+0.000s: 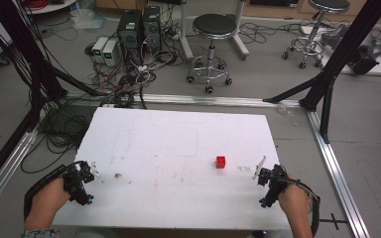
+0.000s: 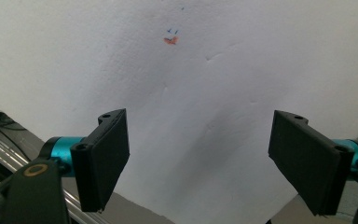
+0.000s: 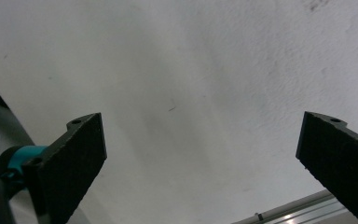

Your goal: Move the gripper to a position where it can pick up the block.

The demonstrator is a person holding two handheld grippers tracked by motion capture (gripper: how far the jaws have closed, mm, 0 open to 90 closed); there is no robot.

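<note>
Resting at the near left corner of the white table [image 1: 178,139], the left gripper [image 1: 90,173] sits in the person's left hand [image 1: 47,201]; in the left gripper view its jaws stand wide apart with nothing between them, bare tabletop ahead and a small orange-and-blue mark [image 2: 170,39] farther out. To its right, a faint brown smudge [image 1: 117,175] lies on the board. Farther right, a small red cube [image 1: 221,161] stands upright, just left of and a little ahead of the right gripper [image 1: 259,171], not touching it. That gripper, held by the right hand [image 1: 292,201], has its jaws spread wide and empty in its own view.
</note>
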